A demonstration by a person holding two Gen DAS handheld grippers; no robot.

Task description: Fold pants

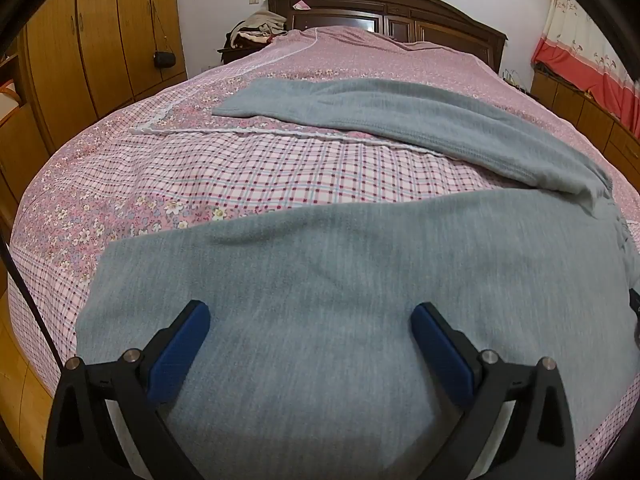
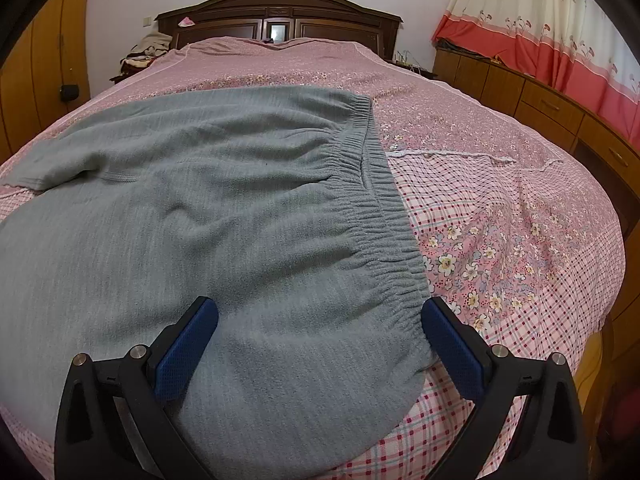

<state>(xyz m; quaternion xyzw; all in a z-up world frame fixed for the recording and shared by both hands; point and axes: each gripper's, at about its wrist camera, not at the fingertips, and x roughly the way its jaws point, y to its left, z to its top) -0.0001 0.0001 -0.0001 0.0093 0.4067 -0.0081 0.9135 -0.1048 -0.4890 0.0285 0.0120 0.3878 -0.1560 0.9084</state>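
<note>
1. Grey fleece pants with a gathered elastic waistband (image 2: pixel 224 216) lie spread flat on the bed (image 2: pixel 500 184), covering the near half of its top.
2. Waistband (image 2: pixel 384 216) runs from the near edge of the bed away toward the headboard; its near corner lies just beside the bed's near edge.
3. Left-wrist view: two legs of the pants diverge from the seat. One leg (image 1: pixel 400 120) stretches out across the bed toward its far left part; the other lies broad along the near edge of the bed.
4. Fabric shows soft wrinkles near the seat; otherwise mostly smooth.
5. Left hand-held gripper (image 1: pixel 310 316): jaws wide apart, blue pads hovering over the near leg of the pants, nothing clamped. Contact with the cloth cannot be told.
6. Right hand-held gripper (image 2: pixel 320 316): jaws wide apart, straddling the waistband end of the pants; right pad sits just beside the waistband's near corner. Nothing clamped.
7. Bed cover: pink patchwork quilt, checked and floral panels (image 1: pixel 280 176), under the pants.
8. Dark carved wooden headboard (image 2: pixel 280 12) at the far end of the bed.
9. Heap of clothes (image 1: pixel 260 28) beside the far left corner of the bed.
10. Wooden wardrobe (image 1: pixel 100 40) to the bed's left; low wooden cabinet (image 2: pixel 540 100) and red-and-cream curtain (image 2: pixel 560 28) to its right.
</note>
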